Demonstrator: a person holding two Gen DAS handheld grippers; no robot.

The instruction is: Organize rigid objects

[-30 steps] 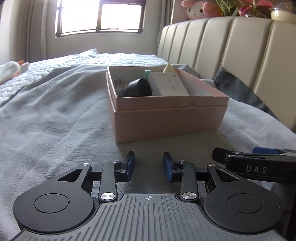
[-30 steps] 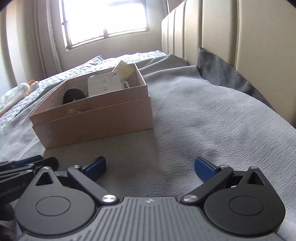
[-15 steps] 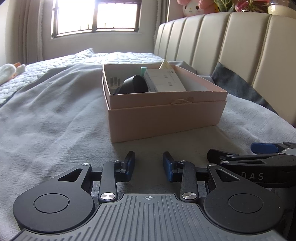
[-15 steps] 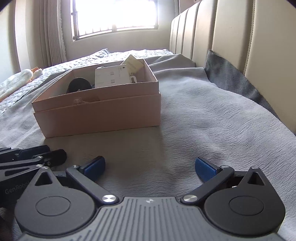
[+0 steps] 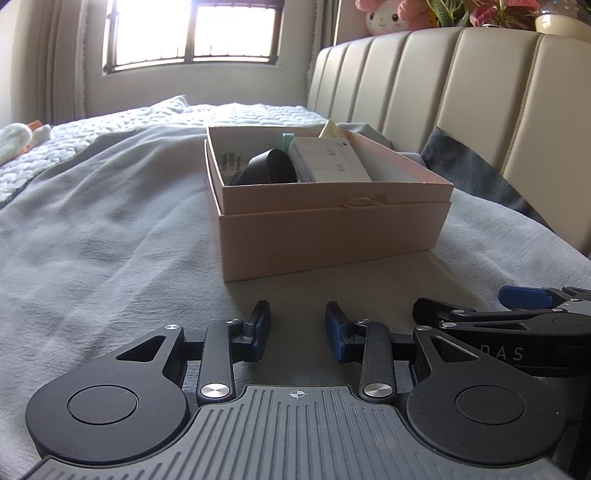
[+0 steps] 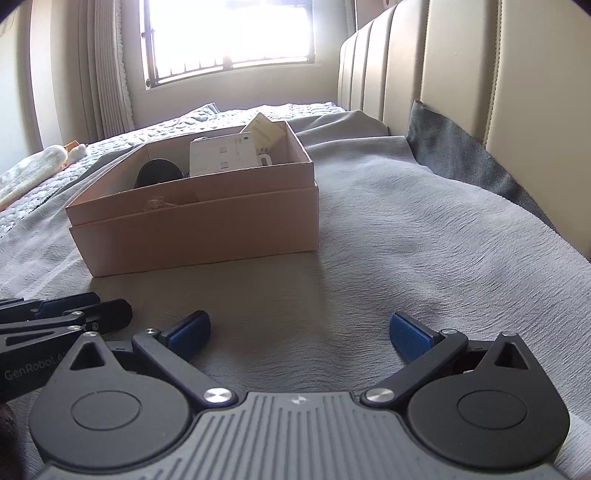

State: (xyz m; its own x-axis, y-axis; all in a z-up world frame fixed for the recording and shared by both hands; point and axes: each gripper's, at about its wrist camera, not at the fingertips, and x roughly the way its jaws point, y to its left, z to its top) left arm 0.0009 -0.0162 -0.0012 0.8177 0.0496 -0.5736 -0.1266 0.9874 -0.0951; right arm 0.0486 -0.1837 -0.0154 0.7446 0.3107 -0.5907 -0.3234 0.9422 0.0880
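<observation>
A pink cardboard box (image 5: pixel 332 236) stands on the grey bedspread, ahead of both grippers; it also shows in the right wrist view (image 6: pixel 207 229). Inside lie a black round object (image 5: pixel 271 168), a white flat box (image 5: pixel 328 160) and a cream card (image 5: pixel 330 131). My left gripper (image 5: pixel 297 330) is low over the bedspread, short of the box, jaws a narrow gap apart and empty. My right gripper (image 6: pixel 299 328) is wide open and empty, to the right of the left one.
A cream padded headboard (image 5: pixel 480 92) runs along the right, with a dark grey cushion (image 5: pixel 465 166) at its foot. A soft toy (image 5: pixel 22 140) lies far left on the quilt. A window (image 5: pixel 192 33) is at the back.
Both grippers have drawn back and tilted up a little, so the box sits farther off. The jaws of both have kept their openings.
</observation>
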